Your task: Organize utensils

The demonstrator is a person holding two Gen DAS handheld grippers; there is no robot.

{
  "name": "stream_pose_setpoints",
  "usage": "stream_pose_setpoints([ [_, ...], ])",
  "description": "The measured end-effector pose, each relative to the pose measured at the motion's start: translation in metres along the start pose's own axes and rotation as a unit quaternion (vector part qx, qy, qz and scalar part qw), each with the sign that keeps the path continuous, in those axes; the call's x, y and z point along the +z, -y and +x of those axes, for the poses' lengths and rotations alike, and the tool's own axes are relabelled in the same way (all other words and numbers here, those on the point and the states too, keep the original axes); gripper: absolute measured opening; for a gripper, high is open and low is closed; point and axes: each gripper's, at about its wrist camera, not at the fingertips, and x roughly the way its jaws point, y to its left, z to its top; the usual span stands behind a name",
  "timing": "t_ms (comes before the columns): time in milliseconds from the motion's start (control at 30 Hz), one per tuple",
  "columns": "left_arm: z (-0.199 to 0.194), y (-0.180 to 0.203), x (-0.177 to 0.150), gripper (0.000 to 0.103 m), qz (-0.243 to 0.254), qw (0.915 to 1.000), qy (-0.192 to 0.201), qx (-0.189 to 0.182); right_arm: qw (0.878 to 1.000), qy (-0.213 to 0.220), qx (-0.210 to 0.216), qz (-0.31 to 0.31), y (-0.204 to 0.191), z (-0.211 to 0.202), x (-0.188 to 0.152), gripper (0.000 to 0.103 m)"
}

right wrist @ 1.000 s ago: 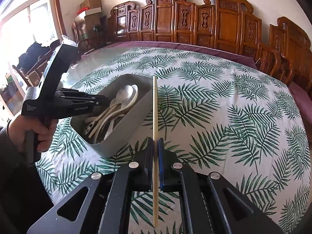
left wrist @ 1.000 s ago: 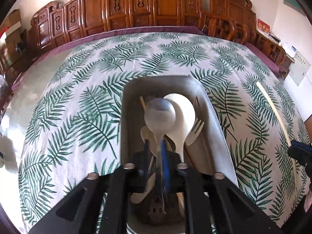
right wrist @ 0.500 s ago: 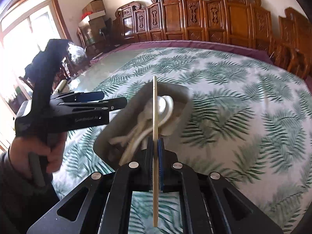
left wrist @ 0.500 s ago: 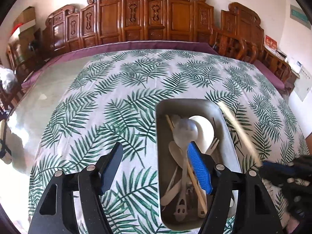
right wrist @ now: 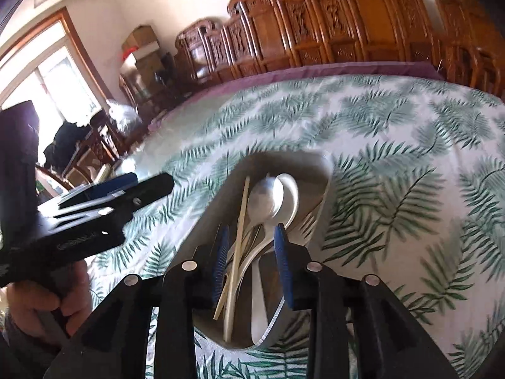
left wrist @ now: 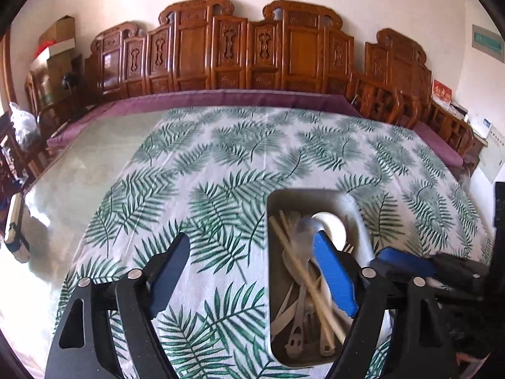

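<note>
Near the lower right of the left wrist view, a grey, rounded-corner metal tray [left wrist: 359, 208] sits on the tabletop [left wrist: 221, 170], which is covered by a white cloth printed with green fern leaves. Every utensil in sight is gathered in it lengthwise, likely so the long handles lie along the tray's long axis: pale wooden chopsticks [left wrist: 303, 271] crossing diagonally, a dull steel spoon [right wrist: 263, 202], a glossy white spoon [right wrist: 288, 195] nested behind it, and a pale fork [left wrist: 347, 248] by the right wall. Flat metal handles crowd the near end.

The left tool [left wrist: 252, 276] is spread wide and carries nothing; one blue-padded finger hangs over the tray, the other over bare cloth to its left. The right tool [right wrist: 251, 252], at lower centre of its own view, stands moderately open directly above the tray, the chopsticks lying loose between its ribbed blue pads [right wrist: 282, 265] rather than gripped. No utensils show outside the tray in either view, so the sorting appears close to complete.
</note>
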Motion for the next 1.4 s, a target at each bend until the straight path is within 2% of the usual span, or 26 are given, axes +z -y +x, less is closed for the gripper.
stream_pose_setpoints([
  [67, -0.007, 0.008, 0.002, 0.091, 0.008, 0.9998, 0.017, 0.000, 0.999, 0.027, -0.027, -0.018, 0.001, -0.025, 0.002, 0.043],
  [167, -0.018, 0.023, 0.005, 0.095, 0.026, 0.9988, 0.041, 0.001, 0.993, 0.080, -0.080, -0.036, 0.005, -0.069, 0.003, 0.059],
  [300, -0.032, 0.044, 0.007, 0.095, 0.042, 0.9970, 0.064, -0.009, 0.984, 0.111, -0.129, -0.045, 0.015, -0.103, 0.005, 0.068],
  [367, -0.038, 0.054, 0.007, 0.095, 0.050, 0.9960, 0.074, -0.010, 0.978, 0.126, -0.156, -0.049, 0.019, -0.116, 0.002, 0.077],
  [533, -0.054, 0.079, 0.003, 0.095, 0.063, 0.9934, 0.095, 0.000, 0.969, 0.145, -0.198, -0.039, 0.039, -0.128, -0.004, 0.092],
  [800, -0.062, 0.097, -0.001, 0.095, 0.059, 0.9934, 0.098, -0.004, 0.965, 0.151, -0.215, -0.025, 0.057, -0.126, -0.007, 0.093],
  [1400, -0.072, 0.091, 0.001, 0.095, 0.036, 0.9935, 0.108, -0.011, 0.961, 0.163, -0.222, -0.020, 0.061, -0.141, -0.009, 0.093],
])
